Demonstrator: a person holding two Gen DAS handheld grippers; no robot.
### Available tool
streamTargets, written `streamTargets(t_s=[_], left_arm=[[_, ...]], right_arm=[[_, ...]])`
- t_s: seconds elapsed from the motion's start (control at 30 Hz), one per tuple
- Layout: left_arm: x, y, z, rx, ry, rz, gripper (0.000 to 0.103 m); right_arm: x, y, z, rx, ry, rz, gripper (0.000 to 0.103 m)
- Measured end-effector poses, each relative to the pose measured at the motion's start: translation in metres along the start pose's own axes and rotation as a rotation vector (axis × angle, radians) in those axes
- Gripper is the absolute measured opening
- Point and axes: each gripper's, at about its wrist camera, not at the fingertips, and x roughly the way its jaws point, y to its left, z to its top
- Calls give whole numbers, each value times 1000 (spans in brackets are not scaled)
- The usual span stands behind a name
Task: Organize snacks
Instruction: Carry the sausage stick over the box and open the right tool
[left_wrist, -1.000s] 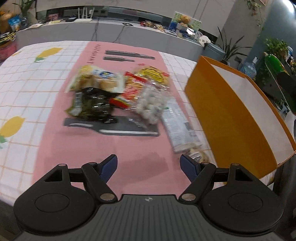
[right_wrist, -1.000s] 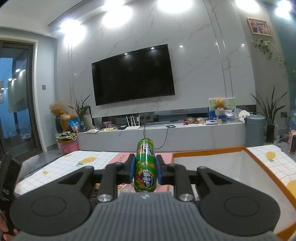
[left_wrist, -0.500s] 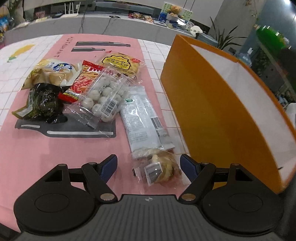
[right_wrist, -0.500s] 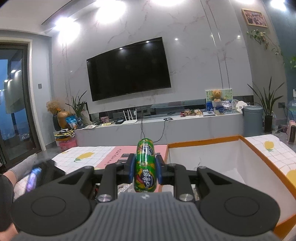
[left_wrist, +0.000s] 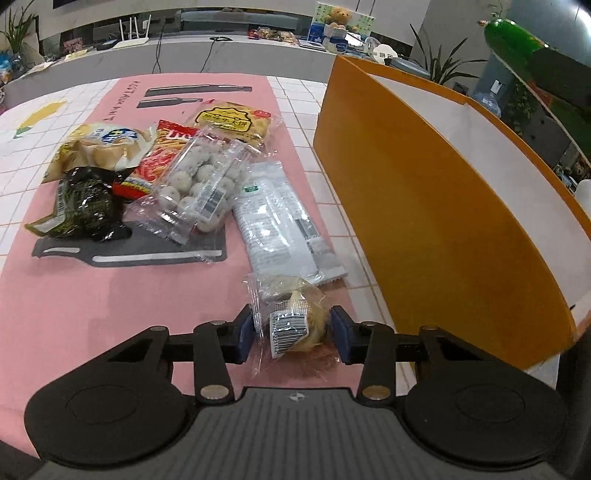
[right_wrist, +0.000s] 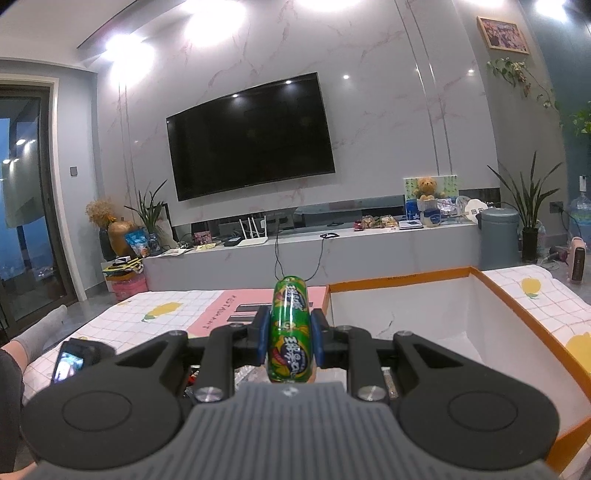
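The left gripper (left_wrist: 292, 329) jaws have just closed on the clear pastry packet (left_wrist: 291, 317), which sits squarely between them. The right gripper (right_wrist: 289, 334) jaws clamp a green snack tube (right_wrist: 290, 328) upright between them.

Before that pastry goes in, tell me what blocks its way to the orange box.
Nothing visible lies between the left gripper, shut on the wrapped pastry, and the orange box. Only the box's own wall stands there, so the pastry must be lifted over it.
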Motion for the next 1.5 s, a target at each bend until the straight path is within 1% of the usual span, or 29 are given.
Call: streamTargets(t_s=[0.1,0.17,0.3,0.37,0.47,0.63,0.7,0.77,0.97,1.1,1.27,1.37,1.43,1.5], left_arm=[[-7,5,-5,-9,0,-7,48],[-14,6,-7,5,-5,-23,48],[-38,2,-8,46,-57,-20,47],[-49,-1,-5,53,-83,-15,47],[-68,-5,-1,54,-133,-17,47],[-89,-10,5,36,-181,-83,47],[-94,-13,6,36,-192,-105,47],[-98,-15,7,35,-200,-126,48],[-100,-18,11,29,-228,-166,48],[-97,-18,14,23,-226,-190,47],[-97,-17,12,25,-226,-193,48],[-98,-17,10,26,-225,-190,48],[-98,-16,10,28,-224,-187,48],[-97,-16,10,29,-222,-185,48]], right_arm=[[-2,-1,2,5,2,-6,21],[-3,-2,4,4,0,-11,21],[-8,-4,8,12,0,-23,21],[-10,-8,10,5,16,-35,21],[-12,-18,12,-9,58,-73,21],[-8,-44,10,6,168,-153,21],[-4,-54,9,16,211,-171,21],[1,-61,7,-7,245,-171,21],[13,-80,2,-5,325,-187,21],[28,-91,-3,-1,379,-220,21],[43,-108,-9,19,437,-282,21],[48,-114,-14,32,468,-271,21],[49,-109,-17,0,478,-259,21],[51,-104,-20,-7,483,-228,21]])
